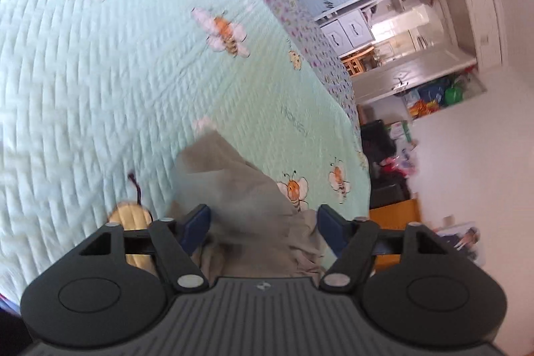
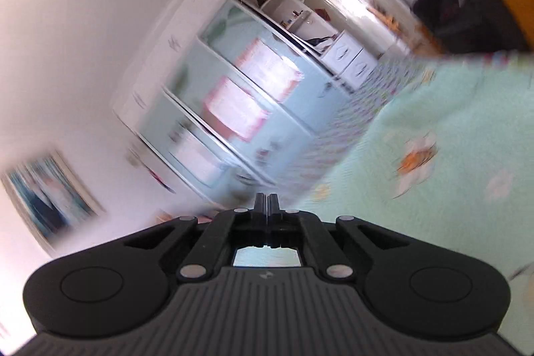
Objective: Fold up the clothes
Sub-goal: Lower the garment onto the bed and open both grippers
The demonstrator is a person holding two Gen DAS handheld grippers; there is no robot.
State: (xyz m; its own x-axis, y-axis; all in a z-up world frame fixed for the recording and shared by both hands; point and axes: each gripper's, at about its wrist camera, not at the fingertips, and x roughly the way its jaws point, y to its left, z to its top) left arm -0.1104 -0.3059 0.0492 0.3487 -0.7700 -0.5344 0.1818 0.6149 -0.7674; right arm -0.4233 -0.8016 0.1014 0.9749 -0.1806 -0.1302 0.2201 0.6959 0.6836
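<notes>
Grey-brown soft garment (image 1: 240,209) is seen bunched near the bedspread's (image 1: 100,72) near edge, between the wide, untouching jaws of the left gripper (image 1: 262,222). A hem corner is judged best pinched. Nothing is seen held by the right gripper (image 2: 268,202), jaws together.

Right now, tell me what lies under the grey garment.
The grey garment lies on the mint bee-print quilt. Whatever it covers is hidden, including part of one printed bee.
</notes>
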